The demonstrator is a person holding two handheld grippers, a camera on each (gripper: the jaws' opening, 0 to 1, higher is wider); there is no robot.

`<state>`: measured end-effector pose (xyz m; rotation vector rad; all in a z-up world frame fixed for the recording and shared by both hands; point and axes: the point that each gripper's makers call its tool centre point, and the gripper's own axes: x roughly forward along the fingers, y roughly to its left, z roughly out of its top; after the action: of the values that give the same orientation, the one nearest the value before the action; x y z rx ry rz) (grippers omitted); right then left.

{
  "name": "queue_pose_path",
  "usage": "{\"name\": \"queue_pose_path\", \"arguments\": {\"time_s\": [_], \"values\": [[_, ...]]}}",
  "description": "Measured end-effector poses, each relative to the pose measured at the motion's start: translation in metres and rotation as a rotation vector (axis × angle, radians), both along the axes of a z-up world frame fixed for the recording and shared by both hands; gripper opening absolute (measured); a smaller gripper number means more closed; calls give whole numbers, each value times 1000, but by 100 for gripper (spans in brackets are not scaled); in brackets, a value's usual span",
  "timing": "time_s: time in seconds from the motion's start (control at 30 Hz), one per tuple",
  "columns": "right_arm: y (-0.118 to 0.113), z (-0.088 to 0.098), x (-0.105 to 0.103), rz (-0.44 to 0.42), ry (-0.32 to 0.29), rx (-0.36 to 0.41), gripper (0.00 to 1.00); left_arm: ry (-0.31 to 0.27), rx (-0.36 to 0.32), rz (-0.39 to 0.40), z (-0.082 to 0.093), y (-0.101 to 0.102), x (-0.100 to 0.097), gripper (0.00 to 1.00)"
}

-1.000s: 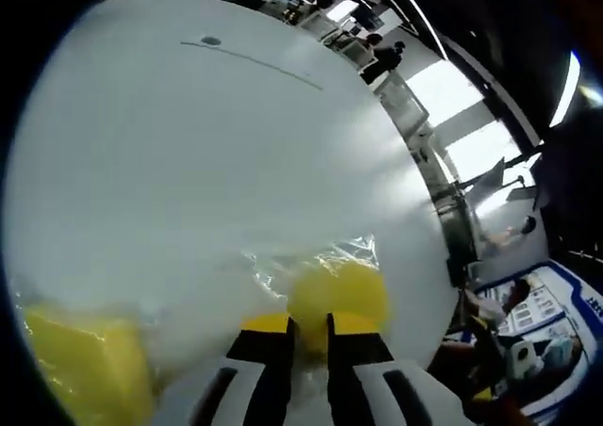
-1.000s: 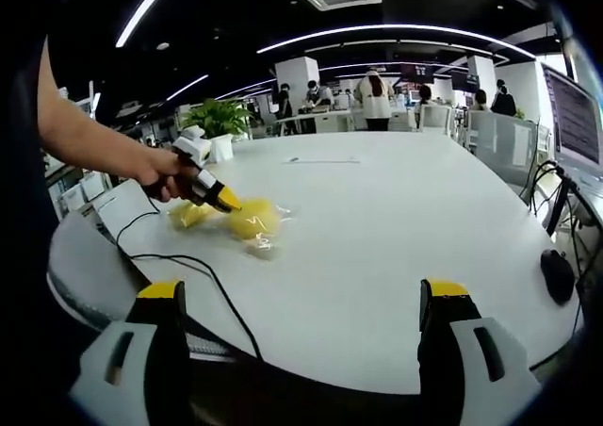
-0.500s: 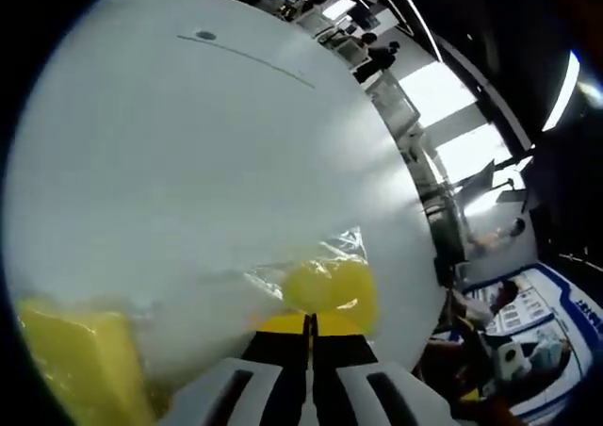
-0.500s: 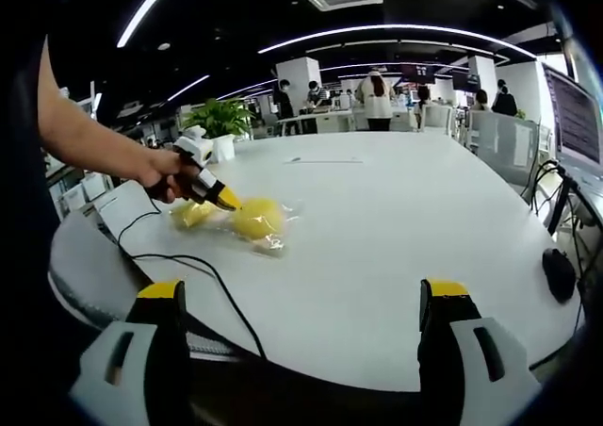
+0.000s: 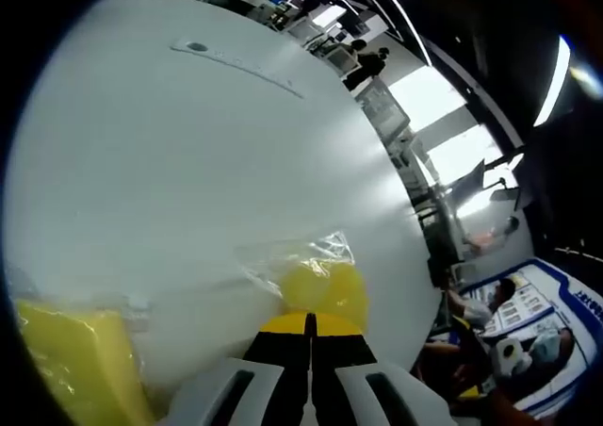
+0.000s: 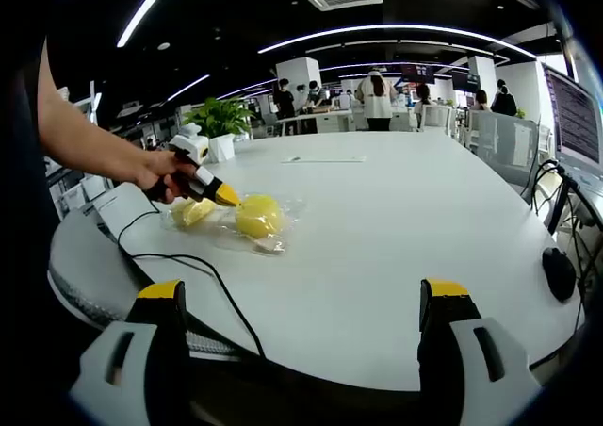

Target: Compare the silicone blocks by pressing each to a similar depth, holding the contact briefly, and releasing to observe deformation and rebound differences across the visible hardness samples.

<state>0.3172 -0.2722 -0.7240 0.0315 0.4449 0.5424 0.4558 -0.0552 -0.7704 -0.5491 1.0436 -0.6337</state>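
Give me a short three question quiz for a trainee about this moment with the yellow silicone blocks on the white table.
1. True or false: the left gripper has its jaws closed together.
2. Which block is the left gripper's tip nearest? A) the round yellow block in clear wrap, B) the flatter yellow block beside it.
3. Fill in: the right gripper has its jaws ____ and holds nothing above the white table.

Key
1. True; in the left gripper view the jaws meet with no gap.
2. A
3. open
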Motion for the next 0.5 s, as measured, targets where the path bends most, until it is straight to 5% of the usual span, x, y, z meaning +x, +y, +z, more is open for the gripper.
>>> {"name": "queue_pose_path", "arguments": {"time_s": [0.27,0.5], "values": [[1,2,1,0,-8,4,97,-187,39,-26,16,4,5,0],[3,1,-1,9,-2,2,97,-216,38,-27,22,7,5,0]]}}
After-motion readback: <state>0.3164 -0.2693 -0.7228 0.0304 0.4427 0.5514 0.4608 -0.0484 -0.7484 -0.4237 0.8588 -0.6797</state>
